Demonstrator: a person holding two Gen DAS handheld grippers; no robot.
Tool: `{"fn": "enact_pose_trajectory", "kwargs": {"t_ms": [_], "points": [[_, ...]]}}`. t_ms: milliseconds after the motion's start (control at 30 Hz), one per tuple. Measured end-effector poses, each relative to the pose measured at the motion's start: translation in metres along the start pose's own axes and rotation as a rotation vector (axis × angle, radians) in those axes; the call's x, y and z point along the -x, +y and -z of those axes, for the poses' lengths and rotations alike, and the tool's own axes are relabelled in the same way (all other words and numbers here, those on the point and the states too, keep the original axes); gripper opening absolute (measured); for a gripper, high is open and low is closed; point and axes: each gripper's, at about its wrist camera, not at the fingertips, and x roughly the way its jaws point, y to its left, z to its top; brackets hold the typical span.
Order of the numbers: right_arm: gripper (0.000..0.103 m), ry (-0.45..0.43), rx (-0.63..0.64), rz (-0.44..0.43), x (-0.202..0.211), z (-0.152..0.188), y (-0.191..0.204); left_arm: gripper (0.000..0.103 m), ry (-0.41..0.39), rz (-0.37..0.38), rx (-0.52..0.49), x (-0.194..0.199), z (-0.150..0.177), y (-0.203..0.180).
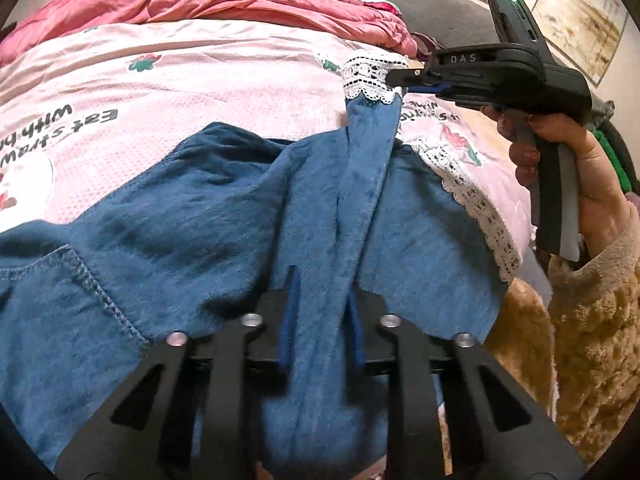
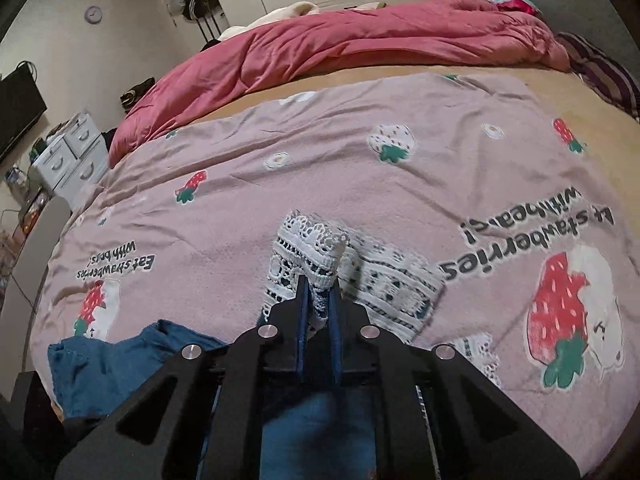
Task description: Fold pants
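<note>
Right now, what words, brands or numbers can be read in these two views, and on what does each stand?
"DAS": on the black body of the right tool.
"Eat strawberries with bears!": upside down on the pink strawberry-print sheet, at its left, in the right wrist view.
"...t strawberries with bears!": a second print of it, at the right, first letters cut off.
"Eat straw... / With b...": same sheet, left wrist view, cut off.
Wall clock: too small to read.

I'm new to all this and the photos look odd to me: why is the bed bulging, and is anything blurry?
Both views come through a fisheye lens, so the bedspread curves like a dome and the corners go dark. In the left wrist view the left gripper and the pants close by look soft; the lace cuff is sharper. In the right wrist view the light is dimmer and pinker.
</note>
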Motion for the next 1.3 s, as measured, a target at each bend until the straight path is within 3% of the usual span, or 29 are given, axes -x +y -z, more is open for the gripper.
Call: {"fn": "enact_pose_trajectory", "kwargs": {"t_ms": [267, 467, 933, 1300], "points": [[0.009, -0.023, -0.067, -0.043, 0.009, 0.008, -0.014, 0.0, -0.025, 0.022, -0.019, 0.01, -0.002, 0.002], [0.009, -0.079, -0.126, -0.075, 0.042, 0.024, -0.024, 0.0, -0.059, 0.044, -0.006, 0.023, -0.006, 0.008], [0.009, -0.153, -0.273, -0.068, 0.125, 0.121, -0.053, 0.0, -0.051, 0.081, -0.083, 0.043, 0.009, -0.01], [0.009, -0.076, -0.411, -0.03, 0.123, 0.183, -0.077, 0.001, -0.019, 0.097, -0.193, 0.041, 0.031, -0.033]]}}
